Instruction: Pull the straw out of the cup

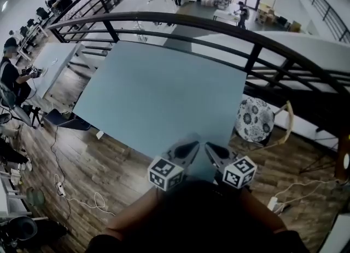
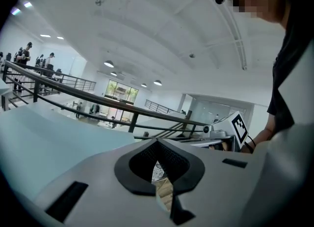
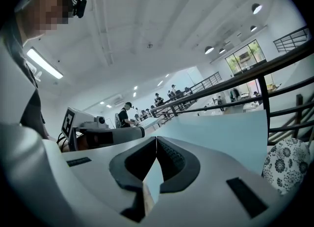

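Meeting at their tips, the left tongs (image 1: 194, 145) are pressed together with nothing pinched between them. The left gripper view shows the dark pads (image 2: 142, 164) joined at the point, with only a sliver of wooden floor (image 1: 98, 170) visible through the gap lower down. The right tongs (image 1: 209, 146) are pressed together the same way and are also empty, their tips touching in the right gripper view (image 3: 156, 139).

In the head view the two pairs sit just beside each other, angled inward so their points nearly meet over the near edge of a pale blue table (image 1: 158, 93). Behind each sits its marker cube, the left one (image 1: 165, 172) and the right one (image 1: 239, 171), and the person's dark sleeves (image 1: 191, 219) fill the bottom of that view.

Neither the cup nor the straw shows in any view.

To the right of the table stands a chair with a flower-patterned cushion (image 1: 254, 119). A dark railing (image 1: 257, 44) curves along the table's far side. White cables (image 1: 82, 197) trail across the floor on the left, and people sit at desks (image 1: 52, 60) further left.
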`<move>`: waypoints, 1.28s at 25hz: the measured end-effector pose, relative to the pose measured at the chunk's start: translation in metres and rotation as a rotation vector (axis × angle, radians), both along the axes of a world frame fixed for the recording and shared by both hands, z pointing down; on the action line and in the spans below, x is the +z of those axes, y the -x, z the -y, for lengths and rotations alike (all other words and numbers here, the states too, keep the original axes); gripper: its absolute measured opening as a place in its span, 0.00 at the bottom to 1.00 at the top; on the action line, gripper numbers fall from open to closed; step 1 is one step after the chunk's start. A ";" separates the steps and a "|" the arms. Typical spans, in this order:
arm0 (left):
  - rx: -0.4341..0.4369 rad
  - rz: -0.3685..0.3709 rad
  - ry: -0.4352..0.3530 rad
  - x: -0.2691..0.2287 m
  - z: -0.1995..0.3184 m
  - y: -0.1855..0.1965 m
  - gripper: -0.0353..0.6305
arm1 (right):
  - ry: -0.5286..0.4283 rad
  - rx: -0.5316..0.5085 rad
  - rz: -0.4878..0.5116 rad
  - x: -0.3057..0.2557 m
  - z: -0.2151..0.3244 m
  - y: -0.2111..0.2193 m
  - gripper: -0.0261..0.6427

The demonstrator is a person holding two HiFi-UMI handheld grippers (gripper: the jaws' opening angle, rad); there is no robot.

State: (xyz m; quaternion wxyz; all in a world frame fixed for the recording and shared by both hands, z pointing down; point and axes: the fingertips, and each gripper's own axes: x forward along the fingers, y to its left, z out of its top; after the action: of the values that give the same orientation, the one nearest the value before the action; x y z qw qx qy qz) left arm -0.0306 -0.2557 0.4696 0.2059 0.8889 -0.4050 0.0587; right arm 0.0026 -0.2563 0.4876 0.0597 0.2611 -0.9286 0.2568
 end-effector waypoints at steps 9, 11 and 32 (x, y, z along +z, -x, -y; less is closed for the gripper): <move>0.158 -0.016 0.035 0.016 0.008 0.027 0.07 | 0.059 0.164 0.003 0.020 -0.001 0.026 0.06; 0.187 -0.023 0.043 0.021 0.011 0.031 0.07 | 0.077 0.202 0.000 0.027 0.000 0.027 0.06; 0.352 -0.039 0.134 0.069 0.030 0.037 0.07 | 0.409 0.442 0.010 0.146 0.001 0.016 0.19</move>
State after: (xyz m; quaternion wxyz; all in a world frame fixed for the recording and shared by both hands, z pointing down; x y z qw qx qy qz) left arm -0.0677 -0.2856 0.5383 0.2589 0.9313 -0.2344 0.1032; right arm -0.0133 -0.2577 0.6332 0.0489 0.4383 -0.7785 0.4466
